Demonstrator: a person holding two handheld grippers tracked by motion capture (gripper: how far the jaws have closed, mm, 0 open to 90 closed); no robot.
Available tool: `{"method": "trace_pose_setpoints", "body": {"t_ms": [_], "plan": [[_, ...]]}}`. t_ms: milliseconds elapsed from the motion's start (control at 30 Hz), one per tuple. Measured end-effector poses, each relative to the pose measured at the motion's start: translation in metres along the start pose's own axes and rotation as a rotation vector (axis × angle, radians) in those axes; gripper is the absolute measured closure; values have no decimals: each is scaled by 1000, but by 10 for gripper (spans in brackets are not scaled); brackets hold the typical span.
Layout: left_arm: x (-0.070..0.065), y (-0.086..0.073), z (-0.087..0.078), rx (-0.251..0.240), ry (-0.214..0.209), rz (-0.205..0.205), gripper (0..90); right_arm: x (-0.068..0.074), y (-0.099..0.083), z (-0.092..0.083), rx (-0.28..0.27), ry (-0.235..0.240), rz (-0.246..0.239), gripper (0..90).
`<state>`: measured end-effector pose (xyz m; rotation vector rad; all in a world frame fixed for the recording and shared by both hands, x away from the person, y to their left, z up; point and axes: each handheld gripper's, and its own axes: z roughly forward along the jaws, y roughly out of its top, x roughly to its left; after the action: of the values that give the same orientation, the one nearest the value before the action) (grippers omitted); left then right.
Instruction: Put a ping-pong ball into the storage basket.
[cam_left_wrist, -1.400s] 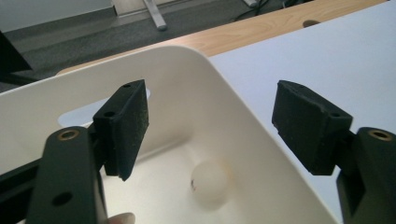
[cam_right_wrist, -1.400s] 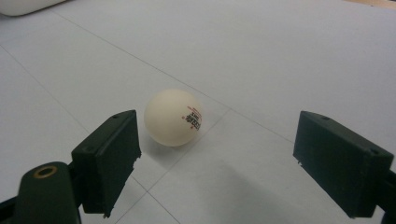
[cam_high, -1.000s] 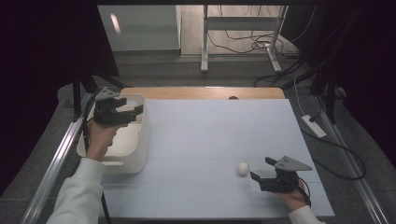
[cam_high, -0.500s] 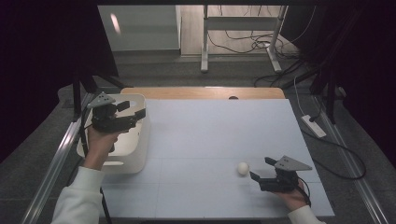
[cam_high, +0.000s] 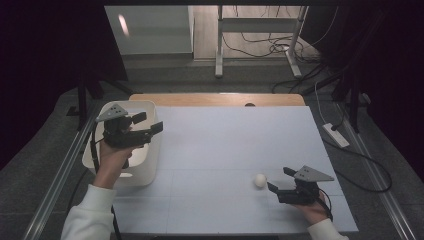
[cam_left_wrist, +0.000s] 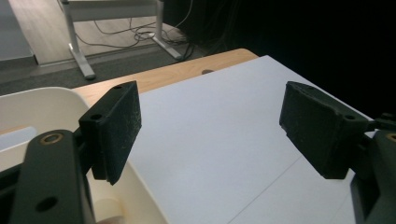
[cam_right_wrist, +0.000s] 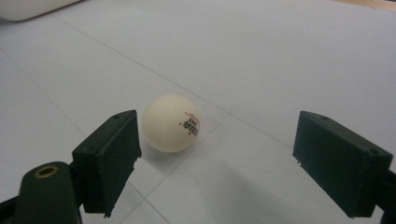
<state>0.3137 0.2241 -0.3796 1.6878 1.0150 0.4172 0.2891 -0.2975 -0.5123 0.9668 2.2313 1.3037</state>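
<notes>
A white ball (cam_high: 260, 180) with small red print (cam_right_wrist: 171, 122) lies on the white table sheet near the front right. My right gripper (cam_high: 278, 179) rests open just behind it, and the ball sits close to the left jaw, touching neither pad (cam_right_wrist: 215, 158). My left gripper (cam_high: 149, 123) hangs above the right rim of a white tub (cam_high: 142, 175) at the table's left. Its jaws have just been opening and stand wide apart with nothing between them (cam_left_wrist: 215, 116). The tub's rim (cam_left_wrist: 42, 102) shows below its left jaw.
The white sheet (cam_high: 235, 140) covers a wooden table whose far edge (cam_high: 215, 99) is bare. A metal rail (cam_high: 60, 175) runs along the left side. A white power strip (cam_high: 336, 135) and cables lie on the floor to the right, and a desk frame (cam_high: 220, 45) stands beyond.
My left gripper has drifted a little to the right and toward me above the tub, and its jaws look wider. The right gripper and the ball have stayed put.
</notes>
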Motion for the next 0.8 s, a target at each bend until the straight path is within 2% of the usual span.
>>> {"method": "trace_pose_setpoints", "body": {"t_ms": [300, 633, 800], "plan": [[-16, -3, -3, -12, -48, 30, 206, 0, 4, 2, 4, -13, -3, 146], [-40, -8, 16, 20, -111, 70, 197, -1, 3, 1, 1, -7, -9, 147], [-47, -10, 22, 29, -125, 78, 192, -1, 2, 0, 2, -3, -13, 147]]}}
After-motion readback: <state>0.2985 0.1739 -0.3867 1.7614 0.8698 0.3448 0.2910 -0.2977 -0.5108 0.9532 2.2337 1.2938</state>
